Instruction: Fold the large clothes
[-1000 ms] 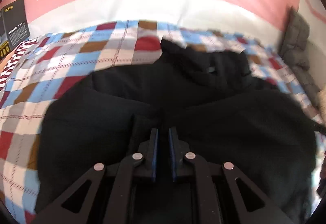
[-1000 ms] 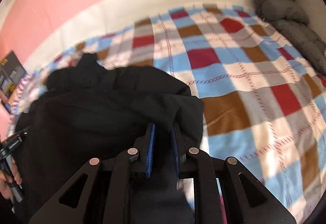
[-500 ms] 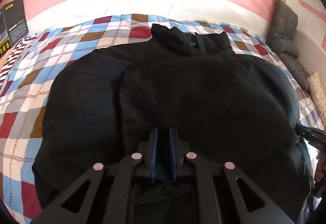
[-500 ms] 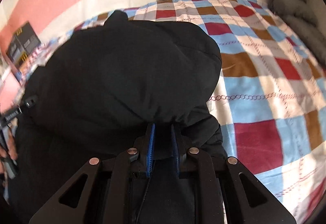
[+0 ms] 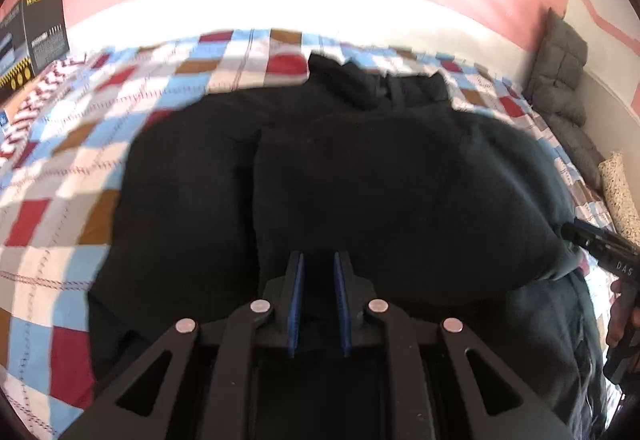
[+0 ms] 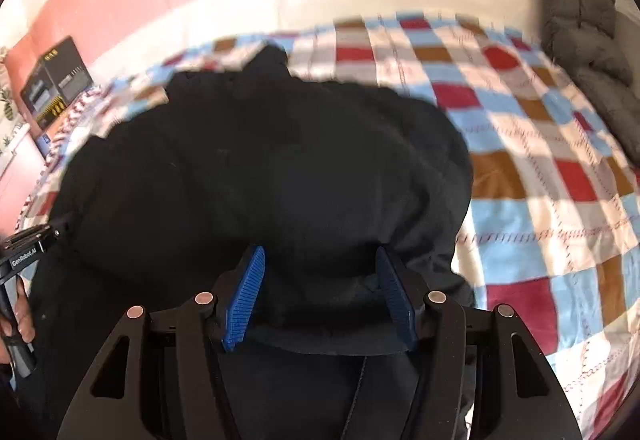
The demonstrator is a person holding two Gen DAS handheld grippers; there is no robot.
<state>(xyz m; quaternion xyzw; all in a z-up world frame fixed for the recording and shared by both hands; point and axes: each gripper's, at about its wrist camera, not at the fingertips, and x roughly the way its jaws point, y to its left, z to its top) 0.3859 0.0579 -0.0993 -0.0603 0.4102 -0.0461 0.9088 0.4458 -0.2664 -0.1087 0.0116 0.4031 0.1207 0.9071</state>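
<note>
Bed (image 5: 60, 175) with checked cover, black coat on it.
Black coat (image 5: 360, 179) lies bunched mid-bed; dark box (image 5: 36, 31) at far left edge, grey cushion (image 6: 580, 19) right.

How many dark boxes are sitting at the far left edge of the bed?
1. A single dark box stands at the far left edge of the checked blanket, against the pink wall; the right wrist view shows the same box. Others could be hidden beyond the frame.

Matt black cloth jacket (image 5: 380, 179)
</note>
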